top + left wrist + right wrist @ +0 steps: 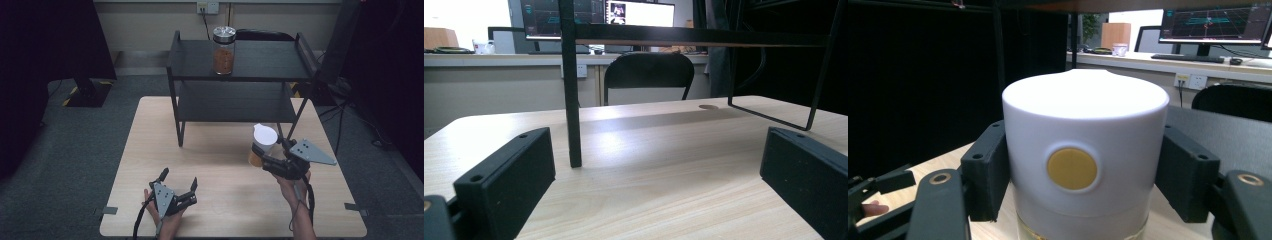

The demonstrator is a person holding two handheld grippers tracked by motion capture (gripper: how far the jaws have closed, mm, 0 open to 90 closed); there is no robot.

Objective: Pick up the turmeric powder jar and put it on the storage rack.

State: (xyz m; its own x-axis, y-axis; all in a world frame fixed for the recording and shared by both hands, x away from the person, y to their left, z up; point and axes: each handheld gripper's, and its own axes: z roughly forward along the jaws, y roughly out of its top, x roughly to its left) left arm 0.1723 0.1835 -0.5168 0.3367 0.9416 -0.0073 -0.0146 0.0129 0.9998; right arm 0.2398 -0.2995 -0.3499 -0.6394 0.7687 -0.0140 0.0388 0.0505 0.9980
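The left hand-held gripper (179, 186) rests on the counter (220, 165) with jaws apart, while the right hand-held gripper (270, 159) clamps a white-lidded jar (262, 144) (shelving on the black rack (240, 60) presumably remains).

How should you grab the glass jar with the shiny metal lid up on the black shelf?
Probably grip the glass jar with the shiny metal lid around its round glass body, just below the lid, coming level from the open front of the black shelf. It stands upright, and its straight sides suit two jaws; the lid looks wider and slippery.
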